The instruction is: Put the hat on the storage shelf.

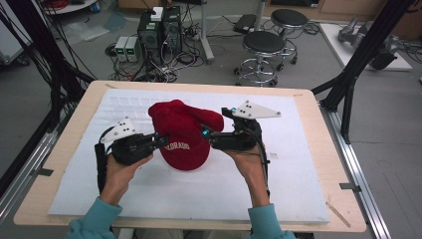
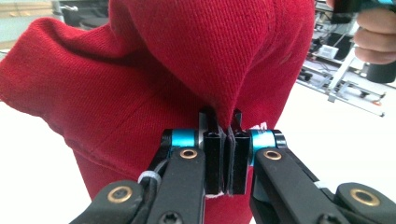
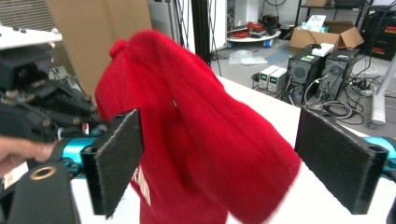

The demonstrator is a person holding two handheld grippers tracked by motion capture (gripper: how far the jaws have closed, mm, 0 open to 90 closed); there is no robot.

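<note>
A red cap with white lettering hangs crumpled just above the white mat at the table's middle. My left gripper comes in from the cap's left. In the left gripper view its jaws are shut on a fold of the cap's red cloth. My right gripper sits at the cap's right side. In the right gripper view it stands open, its black pads wide on either side of the cap without pressing it. The left gripper's body appears beyond the cap.
The white mat covers most of a wooden table. Black frame poles rise at the table's right and left. On the floor behind stand two stools, computer towers and tangled cables.
</note>
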